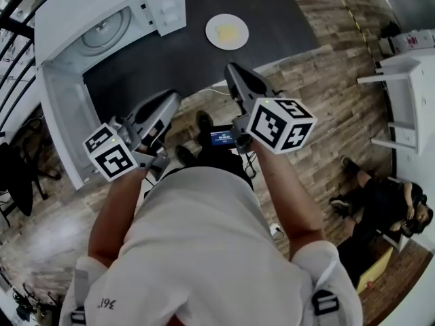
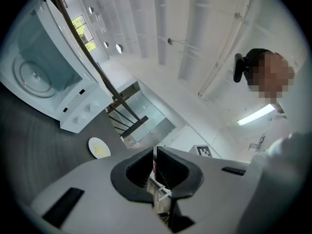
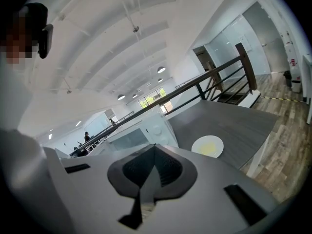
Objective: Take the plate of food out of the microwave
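while the plate [image 1: 227,31] sits on the table [image 1: 170,56], left gripper [image 2: 155,152] fingers [image 2: 138,172] clenched empty, right gripper [image 3: 155,149] likewise

Floor: pale wood planks [image 1: 326,80], to the right of the right gripper [image 3: 155,147].
Table: dark grey table top [image 3: 229,121], ahead of it.
Railing: dark railing [image 3: 245,68], beyond the table.
Windows: bright windows [image 3: 152,98], far ahead.
Ceiling: white beams [image 2: 195,33] and a lit strip light [image 2: 256,115], above the left gripper [image 2: 155,150].

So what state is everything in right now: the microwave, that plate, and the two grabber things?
Microwave: door swung wide open, no plate inside.
Plate of food: out, resting on the dark table.
Left gripper: jaws closed, holding nothing.
Right gripper: jaws closed, holding nothing.
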`<move>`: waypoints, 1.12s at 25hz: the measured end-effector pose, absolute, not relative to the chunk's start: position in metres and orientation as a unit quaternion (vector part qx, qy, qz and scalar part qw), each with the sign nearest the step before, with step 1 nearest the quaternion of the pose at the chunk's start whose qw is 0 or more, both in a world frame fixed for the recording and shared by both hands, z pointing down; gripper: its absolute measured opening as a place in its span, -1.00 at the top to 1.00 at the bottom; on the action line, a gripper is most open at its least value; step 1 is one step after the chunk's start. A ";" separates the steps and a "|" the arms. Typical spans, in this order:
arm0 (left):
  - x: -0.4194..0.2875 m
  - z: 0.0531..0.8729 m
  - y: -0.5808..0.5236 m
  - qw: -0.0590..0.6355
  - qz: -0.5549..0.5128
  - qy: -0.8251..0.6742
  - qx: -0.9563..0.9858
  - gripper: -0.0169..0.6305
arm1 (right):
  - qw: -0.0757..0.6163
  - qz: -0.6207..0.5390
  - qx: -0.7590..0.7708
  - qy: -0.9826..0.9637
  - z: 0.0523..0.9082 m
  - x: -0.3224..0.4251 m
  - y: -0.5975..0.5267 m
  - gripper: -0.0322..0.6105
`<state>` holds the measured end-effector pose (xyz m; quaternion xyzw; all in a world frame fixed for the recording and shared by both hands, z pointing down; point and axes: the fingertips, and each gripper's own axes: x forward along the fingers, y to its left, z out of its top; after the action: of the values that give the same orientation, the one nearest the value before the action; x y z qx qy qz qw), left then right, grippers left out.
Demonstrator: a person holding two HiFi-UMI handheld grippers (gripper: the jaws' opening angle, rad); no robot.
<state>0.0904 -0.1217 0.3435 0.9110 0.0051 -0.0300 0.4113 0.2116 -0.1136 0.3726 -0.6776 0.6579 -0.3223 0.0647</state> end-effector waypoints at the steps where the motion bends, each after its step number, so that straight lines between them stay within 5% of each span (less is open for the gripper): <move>1: 0.086 0.341 -0.116 0.409 -0.030 0.009 0.912 0.87 | 0.065 -0.317 -0.676 0.662 0.368 0.207 -0.109 0.90; 28: 0.042 0.312 -0.065 0.381 -0.045 0.020 0.923 0.88 | 0.050 -0.211 -0.670 0.710 0.295 0.162 -0.055 0.90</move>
<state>0.0422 -0.0649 0.3119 0.9232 0.0200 -0.0452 0.3811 0.1616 -0.0551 0.2954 -0.6704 0.7095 -0.2111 0.0499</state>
